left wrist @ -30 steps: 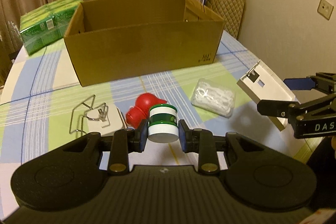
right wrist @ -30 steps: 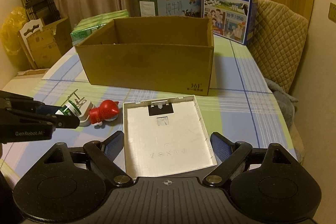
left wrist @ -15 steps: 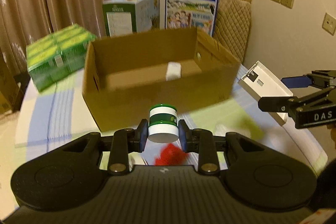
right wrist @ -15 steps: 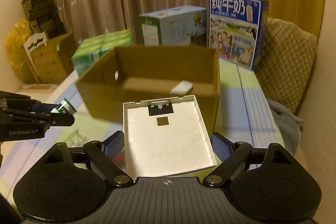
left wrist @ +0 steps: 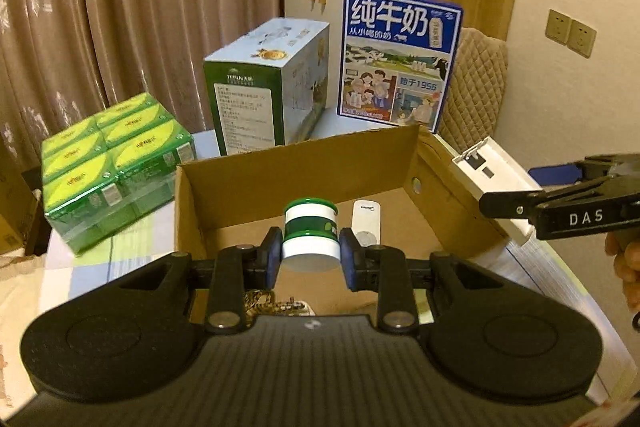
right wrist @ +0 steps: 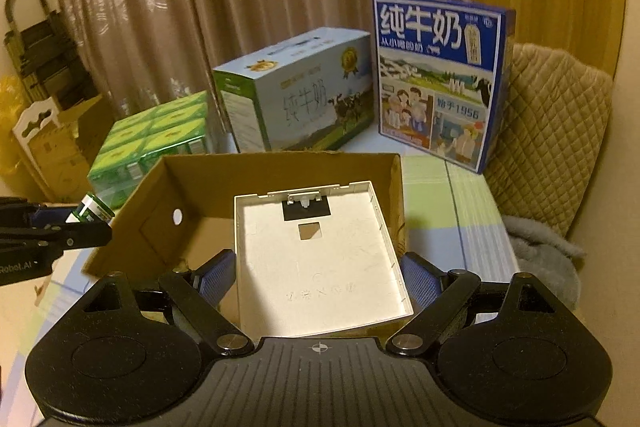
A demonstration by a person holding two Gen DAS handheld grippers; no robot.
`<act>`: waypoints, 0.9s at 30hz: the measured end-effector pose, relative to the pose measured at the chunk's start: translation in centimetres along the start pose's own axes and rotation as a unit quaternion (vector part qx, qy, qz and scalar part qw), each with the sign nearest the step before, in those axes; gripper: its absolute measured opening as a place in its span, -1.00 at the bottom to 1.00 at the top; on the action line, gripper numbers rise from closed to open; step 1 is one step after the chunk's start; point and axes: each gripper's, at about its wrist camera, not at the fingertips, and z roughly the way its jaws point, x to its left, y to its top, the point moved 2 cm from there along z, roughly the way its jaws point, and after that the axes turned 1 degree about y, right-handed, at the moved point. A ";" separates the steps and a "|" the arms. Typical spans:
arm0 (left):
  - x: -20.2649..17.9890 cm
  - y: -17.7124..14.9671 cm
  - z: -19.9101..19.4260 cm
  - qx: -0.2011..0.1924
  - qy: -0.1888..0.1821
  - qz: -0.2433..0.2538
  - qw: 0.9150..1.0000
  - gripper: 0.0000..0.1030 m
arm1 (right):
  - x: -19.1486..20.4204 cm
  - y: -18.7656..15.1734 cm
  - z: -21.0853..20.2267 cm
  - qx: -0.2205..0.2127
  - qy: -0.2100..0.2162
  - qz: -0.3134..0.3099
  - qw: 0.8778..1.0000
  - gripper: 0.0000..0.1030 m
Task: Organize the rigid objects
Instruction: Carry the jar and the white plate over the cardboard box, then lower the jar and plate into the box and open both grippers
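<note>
Small items low in the cardboard box (left wrist: 304, 163), behind the left gripper (left wrist: 310, 253), unidentifiable. Left gripper clamps green-and-white jar (left wrist: 310, 241), frame centre; right gripper (right wrist: 318, 273) holds white plastic cover (right wrist: 320, 263). Both now over the box; a second ago, over the bench.

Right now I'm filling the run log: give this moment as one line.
left gripper: shut on green-white jar | right gripper: shut on white panel | both over cardboard box

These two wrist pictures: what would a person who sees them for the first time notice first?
Most striking is the open cardboard box in the middle of the table. The left gripper holds a green-and-white jar over it, and the right gripper holds a flat white plastic tray at its right side. Behind the box, a blue milk carton stands upright.
</note>
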 end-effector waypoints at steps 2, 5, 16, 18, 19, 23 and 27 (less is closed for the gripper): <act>0.1 0.1 1.2 0.005 0.000 -0.002 1.000 -0.51 | -0.4 0.1 1.0 0.006 0.001 0.010 1.000 0.66; 0.2 0.1 2.8 0.015 0.000 -0.002 1.000 -0.51 | -1.0 0.0 2.5 0.015 0.002 0.025 1.000 0.66; 0.4 -0.8 6.9 0.038 -0.001 -0.009 0.999 -0.50 | -1.6 0.0 5.3 0.024 0.003 0.044 0.999 0.66; 0.5 -1.1 7.4 0.042 -0.001 -0.010 0.999 -0.50 | -1.7 -0.1 5.6 0.026 0.002 0.043 0.999 0.66; 0.5 -1.2 7.6 0.043 0.000 -0.011 0.999 -0.50 | -1.7 -0.1 5.7 0.027 0.001 0.043 0.999 0.66; 0.5 -1.4 8.4 0.047 -0.001 -0.012 0.999 -0.50 | -1.7 -0.2 6.2 0.029 -0.001 0.043 0.999 0.66; 0.5 -1.3 9.0 0.047 -0.001 -0.015 0.999 -0.50 | -1.8 -0.1 6.4 0.028 -0.003 0.045 0.999 0.66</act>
